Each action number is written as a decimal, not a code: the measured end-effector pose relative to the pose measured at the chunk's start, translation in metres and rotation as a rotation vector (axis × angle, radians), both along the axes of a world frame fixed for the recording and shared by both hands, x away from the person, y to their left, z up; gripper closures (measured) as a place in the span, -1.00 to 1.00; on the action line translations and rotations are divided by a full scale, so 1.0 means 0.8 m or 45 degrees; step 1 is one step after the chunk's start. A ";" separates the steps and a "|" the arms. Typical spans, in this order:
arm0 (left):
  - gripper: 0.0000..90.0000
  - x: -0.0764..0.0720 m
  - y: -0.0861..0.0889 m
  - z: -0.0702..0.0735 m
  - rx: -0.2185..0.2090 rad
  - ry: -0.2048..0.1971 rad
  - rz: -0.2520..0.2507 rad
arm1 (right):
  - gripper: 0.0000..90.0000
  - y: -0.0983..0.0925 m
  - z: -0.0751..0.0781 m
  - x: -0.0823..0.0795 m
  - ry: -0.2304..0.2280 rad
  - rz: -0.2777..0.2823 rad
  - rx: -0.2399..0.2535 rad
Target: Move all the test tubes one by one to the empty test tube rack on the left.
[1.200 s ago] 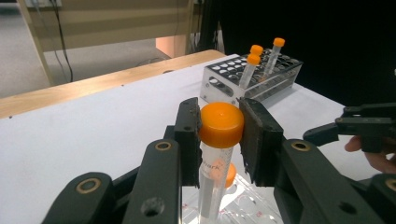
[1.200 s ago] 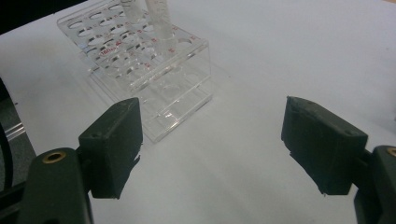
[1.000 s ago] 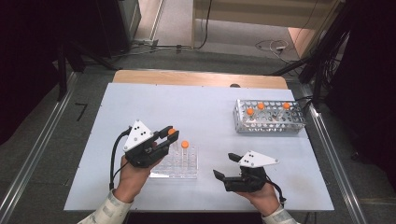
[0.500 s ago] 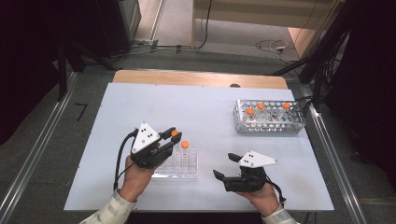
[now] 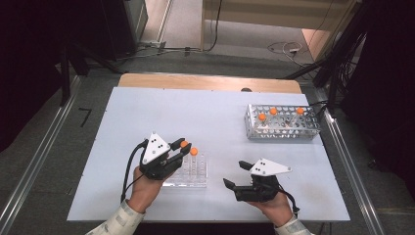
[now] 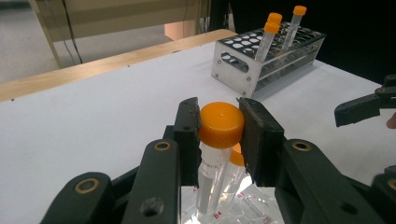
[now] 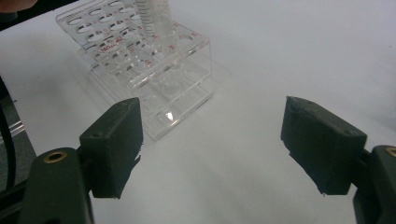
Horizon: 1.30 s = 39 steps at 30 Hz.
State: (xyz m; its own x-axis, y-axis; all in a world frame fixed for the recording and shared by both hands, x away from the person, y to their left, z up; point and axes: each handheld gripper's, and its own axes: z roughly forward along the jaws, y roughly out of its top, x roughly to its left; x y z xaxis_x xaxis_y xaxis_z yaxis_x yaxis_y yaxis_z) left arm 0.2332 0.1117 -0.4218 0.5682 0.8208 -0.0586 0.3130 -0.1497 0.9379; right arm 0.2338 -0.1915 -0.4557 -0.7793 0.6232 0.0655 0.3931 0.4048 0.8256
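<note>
Left gripper (image 6: 219, 135) clamps the orange cap of a clear plastic tube (image 6: 212, 172) with faint printed markings, its lower end in the clear acrylic rack (image 5: 193, 171) beside another orange-capped tube (image 5: 194, 152). Right gripper (image 7: 210, 140) rests nearby, jaws spread, empty.

A laboratory bench setting, suggested by capped sample tubes (image 5: 273, 113) racked in a metal rack (image 5: 282, 128), a clear plastic rack (image 5: 193, 174), cabling (image 5: 279, 48) strewn behind

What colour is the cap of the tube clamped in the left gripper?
Orange; the cap shows best in the left gripper view, between the left gripper's black jaws.
</note>
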 end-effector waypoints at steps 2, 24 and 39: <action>0.52 0.000 0.001 0.000 -0.008 0.008 -0.004 | -0.56 0.000 0.000 0.000 0.001 0.000 0.001; -0.04 -0.006 0.003 0.006 -0.071 0.031 -0.020 | -0.56 -0.007 0.002 0.005 -0.011 -0.050 0.013; -0.59 -0.007 0.005 0.006 -0.097 0.046 0.030 | -0.51 -0.082 0.014 0.050 -0.128 -0.440 0.053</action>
State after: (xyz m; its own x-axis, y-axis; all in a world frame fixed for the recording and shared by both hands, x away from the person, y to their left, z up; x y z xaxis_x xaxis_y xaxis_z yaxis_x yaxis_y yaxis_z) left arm 0.2279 0.1154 -0.4173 0.5450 0.8263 -0.1420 0.3498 -0.0702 0.9342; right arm 0.2740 -0.2568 -0.4442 -0.5269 0.8494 0.0299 0.4168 0.2276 0.8800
